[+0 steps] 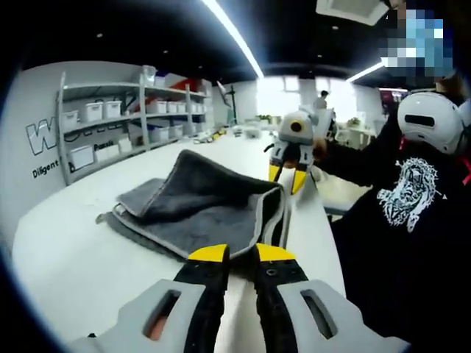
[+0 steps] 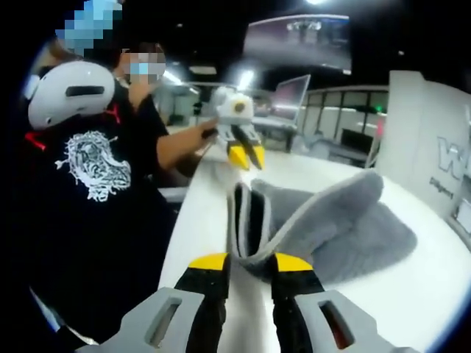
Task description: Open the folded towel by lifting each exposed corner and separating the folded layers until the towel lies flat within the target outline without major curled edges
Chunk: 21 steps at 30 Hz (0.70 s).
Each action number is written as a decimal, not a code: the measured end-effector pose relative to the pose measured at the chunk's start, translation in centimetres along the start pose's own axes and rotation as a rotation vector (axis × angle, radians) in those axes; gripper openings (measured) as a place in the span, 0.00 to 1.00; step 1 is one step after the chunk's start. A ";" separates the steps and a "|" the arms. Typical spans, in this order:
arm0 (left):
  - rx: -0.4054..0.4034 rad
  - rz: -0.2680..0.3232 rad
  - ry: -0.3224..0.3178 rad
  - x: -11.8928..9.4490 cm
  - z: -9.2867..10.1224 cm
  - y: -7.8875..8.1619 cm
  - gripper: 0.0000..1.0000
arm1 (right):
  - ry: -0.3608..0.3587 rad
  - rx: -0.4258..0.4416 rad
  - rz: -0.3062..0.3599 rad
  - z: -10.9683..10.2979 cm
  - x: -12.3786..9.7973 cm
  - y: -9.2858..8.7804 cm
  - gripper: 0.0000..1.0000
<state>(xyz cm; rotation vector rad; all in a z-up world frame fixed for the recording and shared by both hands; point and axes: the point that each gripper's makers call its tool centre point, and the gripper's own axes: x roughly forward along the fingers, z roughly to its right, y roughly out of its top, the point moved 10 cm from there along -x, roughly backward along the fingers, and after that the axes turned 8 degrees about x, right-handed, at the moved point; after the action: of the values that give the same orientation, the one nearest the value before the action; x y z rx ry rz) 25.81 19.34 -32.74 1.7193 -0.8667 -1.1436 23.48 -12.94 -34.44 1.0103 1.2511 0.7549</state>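
Both hand-held grippers, left [image 1: 243, 254] and right [image 2: 242, 263], pinch the towel [image 1: 213, 209] edge, top layer raised off the desk [image 1: 81, 250]; next, peel it open and flat.

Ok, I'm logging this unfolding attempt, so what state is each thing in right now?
towel: grey, partly unfolded, one layer lifted into a hump, not flat.
left gripper: jaws shut on the towel's edge.
right gripper: jaws shut on the towel's edge.
table: white, towel resting on it.
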 end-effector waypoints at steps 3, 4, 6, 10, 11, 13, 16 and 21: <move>0.003 0.004 0.029 0.0 -0.3 0.0 0.24 | 0.009 0.052 0.066 0.4 -0.7 0.6 0.18; 0.001 0.008 0.037 0.0 -0.4 0.1 0.25 | 0.005 0.056 0.075 0.6 -0.9 0.7 0.18; -0.002 0.010 0.052 -0.1 -0.7 0.1 0.29 | -0.007 0.055 0.079 0.7 -1.1 0.8 0.18; 0.012 0.007 0.092 -0.1 -1.3 0.3 0.46 | -0.008 0.053 0.078 0.6 -0.9 0.8 0.18; 0.016 0.006 0.104 0.0 -1.5 0.4 0.52 | -0.008 0.048 0.073 0.5 -0.8 0.8 0.18; 0.069 0.035 0.144 0.2 -2.2 0.9 0.70 | -0.015 0.034 0.061 0.4 -0.5 0.8 0.19; 0.125 -0.012 0.193 0.2 -2.8 1.8 0.97 | -0.009 0.028 0.057 0.3 -0.3 0.9 0.20; 0.252 -0.094 0.210 0.1 -4.0 4.1 1.00 | 0.002 -0.001 0.032 0.1 -0.2 1.3 0.22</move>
<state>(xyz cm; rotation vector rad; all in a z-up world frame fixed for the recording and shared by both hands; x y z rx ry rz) 29.30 18.82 -28.17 2.0639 -0.8339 -0.9220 23.62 -12.64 -33.21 1.0309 1.2391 0.7817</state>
